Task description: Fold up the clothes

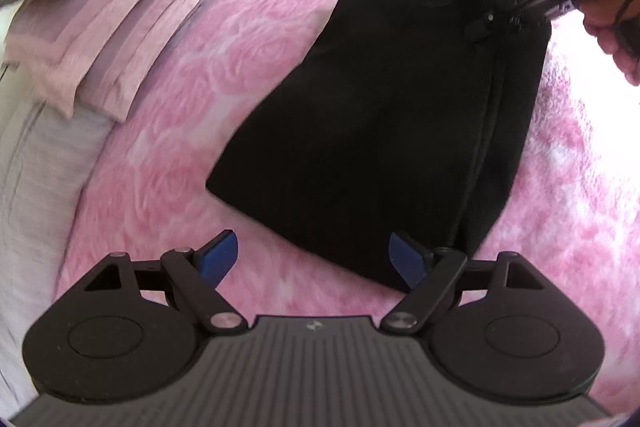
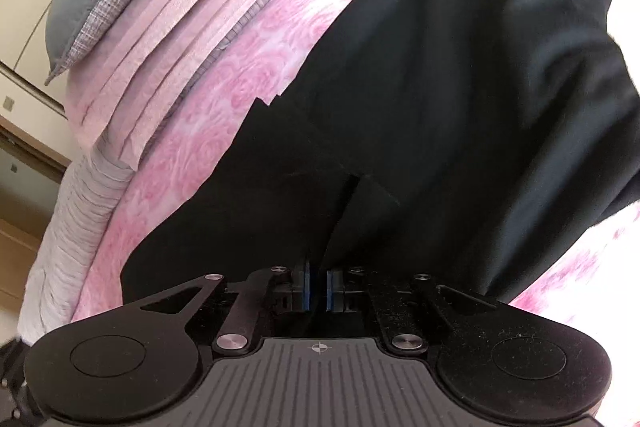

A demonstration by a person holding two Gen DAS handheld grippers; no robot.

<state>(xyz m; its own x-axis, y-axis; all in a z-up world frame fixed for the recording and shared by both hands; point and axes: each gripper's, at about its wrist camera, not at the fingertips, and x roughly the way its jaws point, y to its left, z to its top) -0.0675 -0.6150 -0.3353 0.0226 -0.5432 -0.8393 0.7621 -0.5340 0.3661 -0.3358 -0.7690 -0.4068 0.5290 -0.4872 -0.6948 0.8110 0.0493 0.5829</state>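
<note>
Black soft fabric garment point(image 1: 372, 115), prob. trousers, is lying flat on pink rose-pattern fleece blanket point(image 1: 192, 131), partly folded, hem end nearest L gripper point(image 1: 314, 257), away from striped pink bedding stack point(image 1: 120, 27) at blanket's far edge. L claw is hovering spread, empty, over hem corner. R gripper point(image 2: 318, 285) is showing pads slightly apart w/ a thin dark fold between; pinching or not: can't tell. Cloth is looking light, limp, non-slippery; best grabbed at hem corners or waistband.
</note>
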